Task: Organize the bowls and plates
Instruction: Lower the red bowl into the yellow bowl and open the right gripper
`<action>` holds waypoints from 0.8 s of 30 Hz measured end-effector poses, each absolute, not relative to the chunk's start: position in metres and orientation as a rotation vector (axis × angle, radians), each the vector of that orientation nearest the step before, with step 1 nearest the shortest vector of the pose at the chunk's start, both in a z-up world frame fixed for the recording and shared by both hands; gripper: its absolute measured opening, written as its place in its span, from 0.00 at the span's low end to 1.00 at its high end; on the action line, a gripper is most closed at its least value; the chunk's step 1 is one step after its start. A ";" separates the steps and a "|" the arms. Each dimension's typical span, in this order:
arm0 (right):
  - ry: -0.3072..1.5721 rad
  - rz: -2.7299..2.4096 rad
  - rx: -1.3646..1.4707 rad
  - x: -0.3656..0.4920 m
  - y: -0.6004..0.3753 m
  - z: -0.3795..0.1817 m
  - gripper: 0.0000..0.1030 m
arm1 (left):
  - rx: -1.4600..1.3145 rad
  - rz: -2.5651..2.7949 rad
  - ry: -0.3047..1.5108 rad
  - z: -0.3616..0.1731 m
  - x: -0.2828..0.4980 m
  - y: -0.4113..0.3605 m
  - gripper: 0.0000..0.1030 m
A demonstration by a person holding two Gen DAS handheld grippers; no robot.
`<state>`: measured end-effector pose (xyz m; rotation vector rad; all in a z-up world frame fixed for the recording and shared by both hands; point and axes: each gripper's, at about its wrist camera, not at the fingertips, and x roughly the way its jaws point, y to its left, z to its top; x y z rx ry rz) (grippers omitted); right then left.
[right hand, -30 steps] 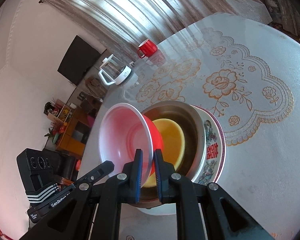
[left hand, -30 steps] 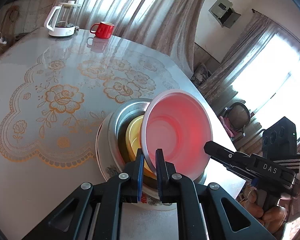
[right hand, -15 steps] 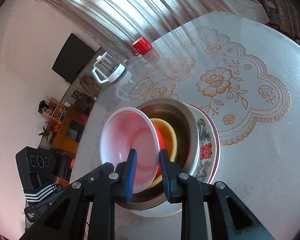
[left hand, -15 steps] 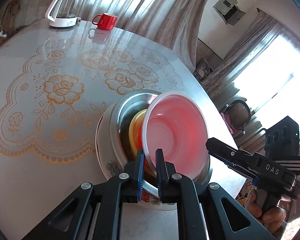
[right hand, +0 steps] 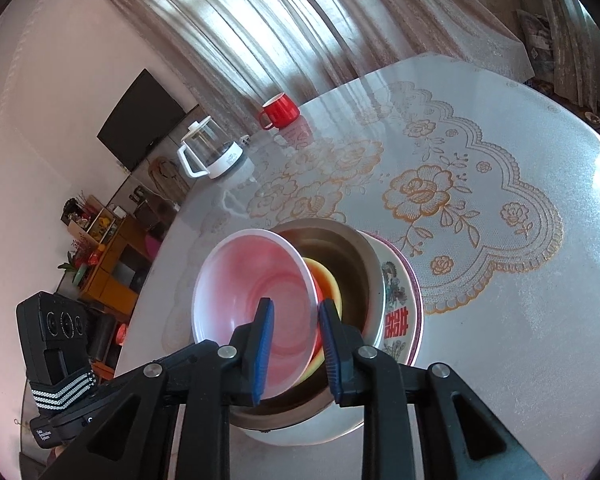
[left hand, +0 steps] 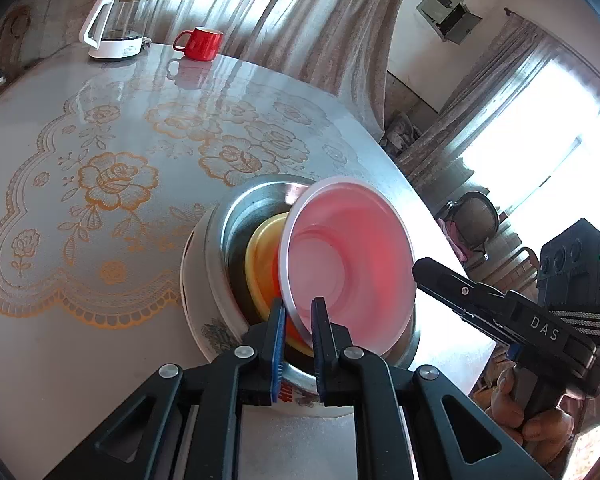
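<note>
A bowl (left hand: 352, 256), pale pink inside and red outside, stands tilted on its edge inside a yellow bowl (left hand: 264, 264). That one sits in a steel bowl (left hand: 236, 220) on a flowered plate (left hand: 192, 276). My left gripper (left hand: 298, 308) is shut on the tilted bowl's near rim. In the right wrist view the same bowl (right hand: 252, 280) has its rim between the blue pads of my right gripper (right hand: 296, 306). Its jaws are opening, and the pads stand apart from the rim without pressing on it.
A glass kettle (left hand: 120, 24) and a red mug (left hand: 200, 42) stand at the far side of the round table. A lace mat with orange flowers (left hand: 112, 184) covers the middle. The stack sits close to the table's near edge (left hand: 452, 344).
My right gripper has let go of the bowl's rim and its pads have spread. The left gripper has kept its grip, and the bowl still leans in the stack.
</note>
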<state>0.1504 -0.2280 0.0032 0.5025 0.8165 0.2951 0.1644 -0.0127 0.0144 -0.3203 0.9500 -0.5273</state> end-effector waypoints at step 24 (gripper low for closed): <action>0.828 0.347 0.286 0.154 -0.176 0.004 0.23 | -0.288 -0.505 0.901 0.019 0.156 -0.011 0.26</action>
